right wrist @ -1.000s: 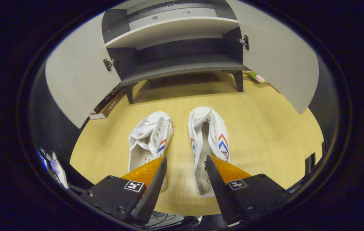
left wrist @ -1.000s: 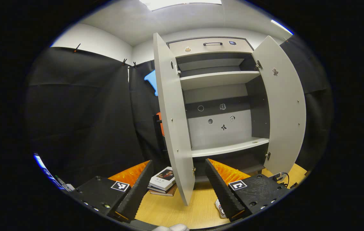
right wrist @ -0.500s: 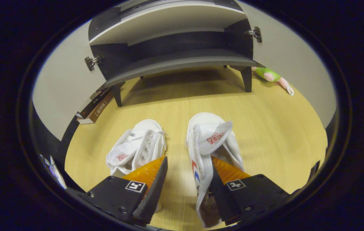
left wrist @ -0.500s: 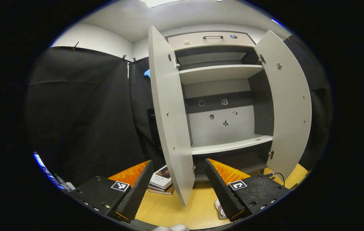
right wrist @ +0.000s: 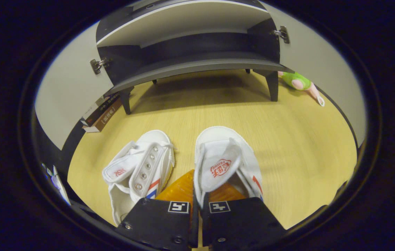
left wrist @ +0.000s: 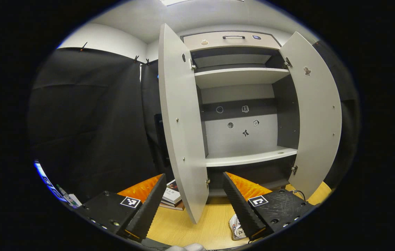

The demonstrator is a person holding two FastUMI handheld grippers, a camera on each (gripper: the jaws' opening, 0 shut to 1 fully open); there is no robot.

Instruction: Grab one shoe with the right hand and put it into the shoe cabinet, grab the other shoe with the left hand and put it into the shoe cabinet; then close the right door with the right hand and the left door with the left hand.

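Shoe on the right [right wrist: 227, 157]: white canvas, toe toward the shoe cabinet [right wrist: 190, 66], lying on the wooden floor [right wrist: 302, 139]. Right claw [right wrist: 197, 195] is pinched nearly closed on this shoe's inner side wall near the heel; the fabric runs down between the 2 fingers, so the grip looks made.

Second shoe [right wrist: 141, 167] lies just beside it to the left, tilted, untouched.

Step in hand, as judged: step 1 of 4, grabbing 1 shoe with the right hand. Next move calls for lifting the shoe off the floor and carrying it forward onto the low dark bottom shelf [right wrist: 197, 64], between the 2 open doors.

Left claw [left wrist: 190, 195] is wide open, holding nothing, hovering before the left door [left wrist: 180, 122]; right door [left wrist: 317, 111] also stands open. Books [right wrist: 101, 115] lie by the cabinet's left leg, a soft toy [right wrist: 296, 82] by the right.
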